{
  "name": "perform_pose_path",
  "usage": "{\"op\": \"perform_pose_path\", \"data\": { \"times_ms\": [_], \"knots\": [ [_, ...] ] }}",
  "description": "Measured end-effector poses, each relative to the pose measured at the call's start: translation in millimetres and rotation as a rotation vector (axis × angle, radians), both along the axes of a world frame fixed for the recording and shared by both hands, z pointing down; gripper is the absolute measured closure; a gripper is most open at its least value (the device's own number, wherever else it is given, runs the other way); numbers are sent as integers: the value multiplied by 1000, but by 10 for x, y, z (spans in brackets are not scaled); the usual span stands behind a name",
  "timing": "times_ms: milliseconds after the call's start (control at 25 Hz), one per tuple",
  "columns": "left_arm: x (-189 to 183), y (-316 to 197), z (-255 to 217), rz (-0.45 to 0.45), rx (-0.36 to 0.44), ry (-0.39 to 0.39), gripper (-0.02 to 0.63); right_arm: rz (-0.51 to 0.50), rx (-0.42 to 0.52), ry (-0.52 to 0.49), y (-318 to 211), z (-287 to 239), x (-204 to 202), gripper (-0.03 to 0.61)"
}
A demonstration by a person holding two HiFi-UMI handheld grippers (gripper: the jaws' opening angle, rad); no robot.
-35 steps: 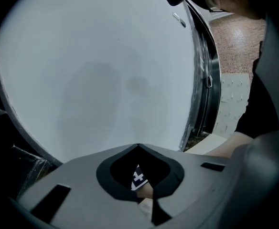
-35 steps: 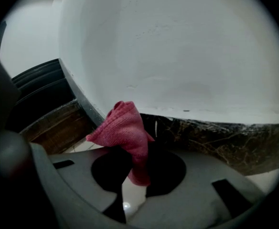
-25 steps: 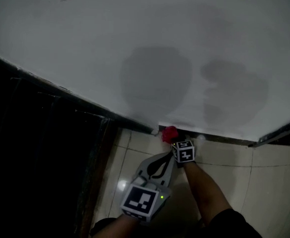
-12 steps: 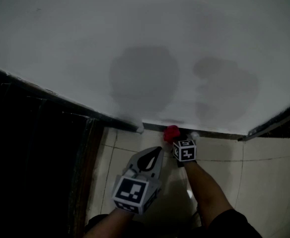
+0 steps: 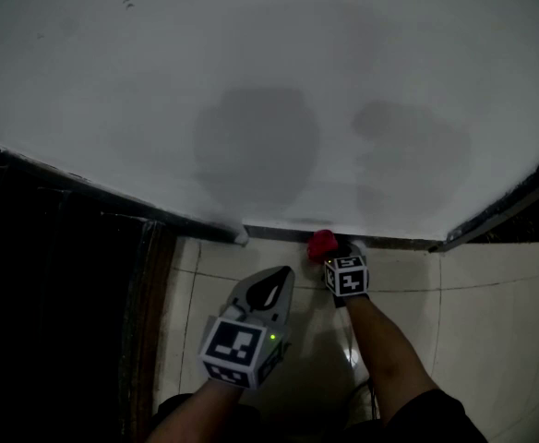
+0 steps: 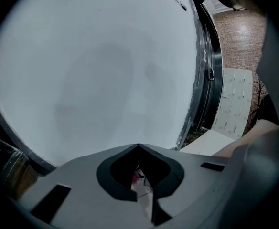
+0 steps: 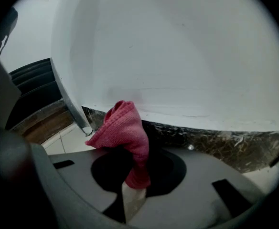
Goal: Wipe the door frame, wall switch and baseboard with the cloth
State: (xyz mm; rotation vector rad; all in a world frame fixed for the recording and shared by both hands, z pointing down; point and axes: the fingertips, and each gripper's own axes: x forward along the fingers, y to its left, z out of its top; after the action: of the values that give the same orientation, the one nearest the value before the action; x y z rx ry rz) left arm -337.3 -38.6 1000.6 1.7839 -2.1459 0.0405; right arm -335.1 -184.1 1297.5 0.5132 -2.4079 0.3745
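A red cloth (image 7: 123,131) sticks up from my right gripper (image 7: 135,168), which is shut on it. The bunched cloth (image 5: 320,245) presses against the dark baseboard (image 5: 394,242) at the foot of the white wall (image 5: 269,90). In the right gripper view the baseboard (image 7: 216,136) is a dark speckled strip just behind the cloth. My right gripper (image 5: 330,255) points at the wall. My left gripper (image 5: 285,273) hovers over the floor tiles just left of it, shut and holding nothing. Its tips (image 6: 138,148) meet in front of the wall. No wall switch is in view.
A dark door frame (image 5: 85,247) runs down the left, ending by the baseboard's left end (image 5: 242,238). Another dark frame (image 5: 505,212) closes the wall on the right. Pale glossy floor tiles (image 5: 491,340) lie below. Two faint damp-looking patches (image 5: 251,146) mark the wall.
My right gripper and the cloth have slid to the right along the baseboard, away from its left end. My left gripper has stayed beside it over the floor.
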Motion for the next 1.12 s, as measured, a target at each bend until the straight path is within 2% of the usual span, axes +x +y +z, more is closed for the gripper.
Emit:
{"op": "perform_pose_path", "data": {
  "times_ms": [320,600,720,1120],
  "knots": [
    [165,-123,87,44,-33,-23,621,28,-4,-5,-217,23,275,518],
    [200,-203,118,26,-20,47,621,66,-17,-8,-359,26,465,518],
    [242,-249,99,37,-23,32,621,85,-30,-7,-407,28,528,517],
    [328,-343,146,45,-38,33,621,211,-54,18,-737,119,1024,517]
  ]
}}
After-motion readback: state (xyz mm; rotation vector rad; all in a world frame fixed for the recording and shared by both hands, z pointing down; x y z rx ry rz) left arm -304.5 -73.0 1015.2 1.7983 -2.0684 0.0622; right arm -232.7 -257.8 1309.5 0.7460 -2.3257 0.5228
